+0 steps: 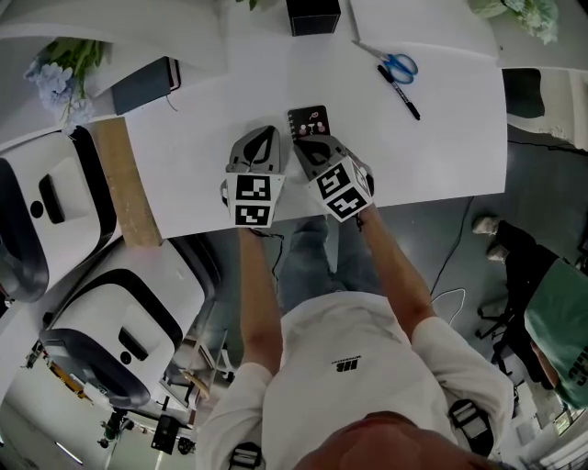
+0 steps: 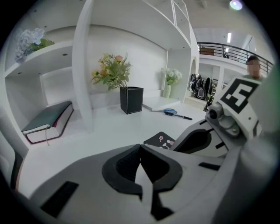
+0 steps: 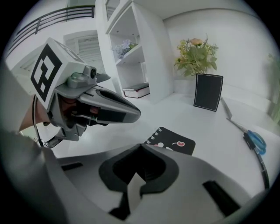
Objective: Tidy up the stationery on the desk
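Stationery: small black spiral notebook (image 1: 309, 120) lies flat on the white desk (image 1: 441, 147) near the front edge, just ahead of both tong tips. Blue-handled scissors (image 1: 397, 64) and a black pen (image 1: 401, 94) lie together well off to the right rear, touching or nearly so. A square black pen holder (image 1: 313, 16) stands upright at the back of the desk, straight behind the notebook. A dark hardcover book (image 1: 147, 84) lies flat in the lower bay of the white shelf unit at the left.

Tongs: left gripper (image 1: 264, 136) has its jaws together with nothing between them, its tip just left of the notebook. Right gripper (image 1: 308, 147) also has its jaws together and empty, its tip at the notebook's near edge; I can't tell whether it touches. The two sit side by side, both angled down.

Surface: plain white top, with a sheet of paper by the scissors. A yellow-peach bouquet (image 2: 111, 72) stands behind the holder, and pale blue flowers (image 2: 28, 39) on the upper shelf.

Room: white walls, a mezzanine railing (image 2: 227, 48) behind right, and a grey floor with a cable (image 1: 450, 266) under the desk. A wooden plank (image 1: 127, 179) runs along the desk's left edge.
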The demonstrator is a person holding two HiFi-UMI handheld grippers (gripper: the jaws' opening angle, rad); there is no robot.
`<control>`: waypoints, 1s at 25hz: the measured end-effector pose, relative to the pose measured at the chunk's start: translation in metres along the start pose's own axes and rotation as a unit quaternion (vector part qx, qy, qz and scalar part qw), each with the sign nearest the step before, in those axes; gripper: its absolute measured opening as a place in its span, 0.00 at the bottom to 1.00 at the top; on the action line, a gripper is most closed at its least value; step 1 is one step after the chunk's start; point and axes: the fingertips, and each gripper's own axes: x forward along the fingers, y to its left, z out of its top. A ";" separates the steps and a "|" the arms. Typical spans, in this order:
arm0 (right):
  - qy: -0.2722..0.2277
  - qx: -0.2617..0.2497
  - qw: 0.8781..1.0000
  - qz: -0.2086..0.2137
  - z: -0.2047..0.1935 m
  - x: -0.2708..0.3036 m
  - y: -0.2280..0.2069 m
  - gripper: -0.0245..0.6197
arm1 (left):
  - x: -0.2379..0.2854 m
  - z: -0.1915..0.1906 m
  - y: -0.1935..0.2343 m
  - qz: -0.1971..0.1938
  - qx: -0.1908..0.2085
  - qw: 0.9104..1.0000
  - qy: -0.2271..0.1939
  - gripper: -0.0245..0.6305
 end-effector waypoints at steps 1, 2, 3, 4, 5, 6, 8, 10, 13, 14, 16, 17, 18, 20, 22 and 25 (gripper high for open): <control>0.000 -0.001 1.000 0.000 0.001 0.001 0.001 0.03 | -0.003 -0.001 0.001 0.003 -0.003 1.000 0.000 0.04; 0.000 -0.003 1.000 0.001 0.002 0.002 0.002 0.03 | -0.005 -0.003 0.002 0.006 -0.006 1.000 -0.001 0.04; -0.001 -0.004 1.000 0.002 0.004 0.004 0.003 0.03 | -0.008 -0.004 0.003 0.009 -0.009 1.000 -0.001 0.04; -0.002 -0.005 1.000 0.004 0.005 0.005 0.004 0.03 | -0.010 -0.006 0.003 0.011 -0.012 1.000 -0.001 0.04; -0.003 -0.004 1.000 0.005 0.007 0.006 0.004 0.03 | -0.012 -0.006 0.003 0.012 -0.015 1.000 -0.003 0.04; -0.005 -0.002 1.000 0.007 0.008 0.007 0.004 0.03 | -0.014 -0.007 0.003 0.014 -0.018 1.000 -0.005 0.04; -0.011 0.003 1.000 0.006 0.011 0.005 0.003 0.03 | -0.017 -0.006 0.002 0.015 -0.021 1.000 -0.009 0.04; -0.015 0.005 1.000 0.004 0.013 -0.001 0.001 0.03 | -0.019 -0.004 0.000 0.014 -0.021 1.000 -0.014 0.04; -0.022 0.004 1.000 -0.001 0.015 -0.011 -0.003 0.03 | -0.019 0.000 -0.006 0.009 -0.021 1.000 -0.018 0.04; -0.025 0.003 1.000 -0.004 0.016 -0.015 -0.006 0.03 | -0.019 0.001 -0.009 0.006 -0.022 1.000 -0.020 0.04; -0.033 0.003 0.999 -0.013 0.020 -0.023 -0.012 0.03 | -0.017 0.005 -0.015 0.000 -0.022 0.999 -0.025 0.04; -0.037 0.004 0.999 -0.020 0.021 -0.027 -0.017 0.03 | -0.016 0.008 -0.019 -0.005 -0.022 0.999 -0.028 0.04; -0.040 0.005 0.999 -0.027 0.021 -0.031 -0.022 0.03 | -0.015 0.010 -0.022 -0.010 -0.023 0.999 -0.031 0.04; -0.043 0.007 0.998 -0.041 0.019 -0.039 -0.033 0.03 | -0.011 0.015 -0.031 -0.023 -0.028 0.999 -0.038 0.04; -0.043 0.011 0.998 -0.054 0.015 -0.047 -0.045 0.03 | -0.006 0.021 -0.041 -0.037 -0.034 0.998 -0.046 0.04; -0.042 0.017 0.996 -0.075 0.009 -0.059 -0.065 0.03 | 0.003 0.031 -0.054 -0.052 -0.032 0.997 -0.055 0.04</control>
